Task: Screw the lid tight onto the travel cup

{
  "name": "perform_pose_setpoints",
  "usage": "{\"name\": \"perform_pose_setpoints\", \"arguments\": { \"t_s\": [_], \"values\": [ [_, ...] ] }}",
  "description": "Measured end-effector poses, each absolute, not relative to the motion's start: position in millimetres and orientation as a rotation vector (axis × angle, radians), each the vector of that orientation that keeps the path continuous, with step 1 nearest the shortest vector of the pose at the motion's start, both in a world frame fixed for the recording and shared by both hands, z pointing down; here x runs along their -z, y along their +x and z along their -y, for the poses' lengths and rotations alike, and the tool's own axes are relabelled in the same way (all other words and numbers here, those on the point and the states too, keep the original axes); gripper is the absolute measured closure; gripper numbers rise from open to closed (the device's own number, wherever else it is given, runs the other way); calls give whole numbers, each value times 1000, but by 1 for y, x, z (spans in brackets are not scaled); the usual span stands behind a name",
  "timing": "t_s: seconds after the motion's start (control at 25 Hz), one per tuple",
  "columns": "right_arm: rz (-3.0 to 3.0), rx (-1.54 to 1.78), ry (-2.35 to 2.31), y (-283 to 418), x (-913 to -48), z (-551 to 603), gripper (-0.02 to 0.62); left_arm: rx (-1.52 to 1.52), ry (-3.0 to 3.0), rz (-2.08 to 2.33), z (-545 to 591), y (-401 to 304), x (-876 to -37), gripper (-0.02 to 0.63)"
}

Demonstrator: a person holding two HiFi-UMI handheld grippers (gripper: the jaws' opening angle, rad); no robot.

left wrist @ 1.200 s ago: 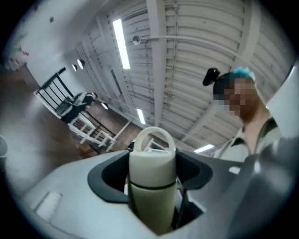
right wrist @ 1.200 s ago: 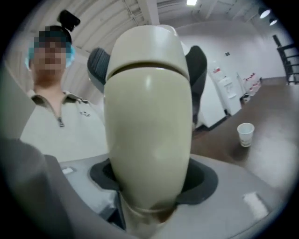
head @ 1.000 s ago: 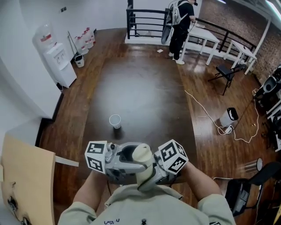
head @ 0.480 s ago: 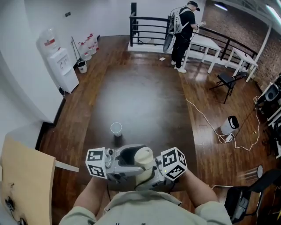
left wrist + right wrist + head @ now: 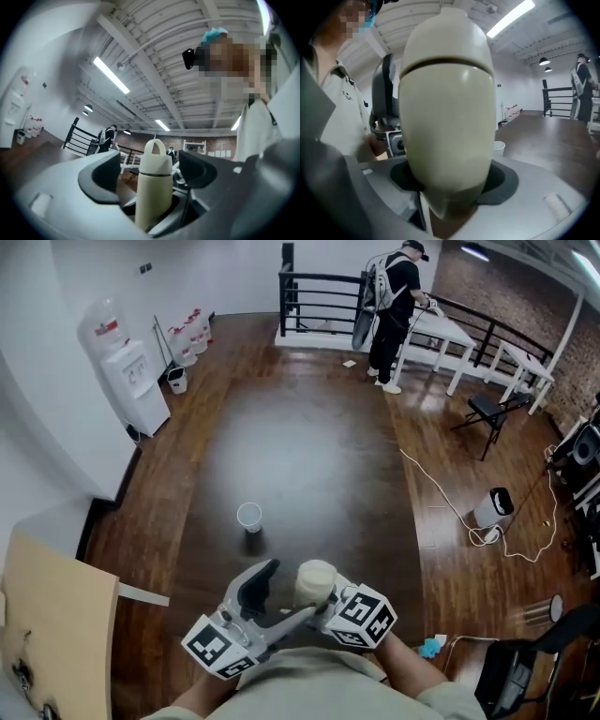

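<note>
- Our left claw [image 5: 151,172] stands wide and has just been opening. Its dark pads [image 5: 101,174] sit clear on either side of the cream cylindrical travel cup [image 5: 152,197], which shows in the gap untouched.
- Our right claw [image 5: 451,185] is closed on the cup's body, a pad pressing each flank, and holds it upright.
- The rounded cream lid with a loop handle [image 5: 156,157] sits on top of the cup, with a thin dark seam at the join (we cannot tell how tight it is).
- In the head view the cup is close in front of our body, just past the marker cubes, above the dark wooden floor [image 5: 309,456].
- In the right gripper view the cup fills the frame and its base is hidden behind the jaws. In the head view only the lid's top shows.
</note>
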State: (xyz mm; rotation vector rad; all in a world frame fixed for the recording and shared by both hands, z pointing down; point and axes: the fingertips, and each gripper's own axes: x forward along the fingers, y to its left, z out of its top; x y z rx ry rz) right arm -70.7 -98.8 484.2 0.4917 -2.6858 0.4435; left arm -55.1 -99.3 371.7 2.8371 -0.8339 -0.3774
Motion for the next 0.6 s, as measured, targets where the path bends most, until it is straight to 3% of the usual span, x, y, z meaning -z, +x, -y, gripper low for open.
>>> {"name": "perform_pose_setpoints", "arguments": {
  "t_s": [0.2,0.4,0.6],
  "values": [
    [2597,-312,704,-67,-494,110,291,301,2855,980,103,-44,-378,243],
    [2559,-303,695,-68,-505,101,291,306,2890,961,99,-38,-374,341],
    [2617,-352,569,-68,-497,89,291,337,2914,788,92,-33,-371,328]
  ]
}}
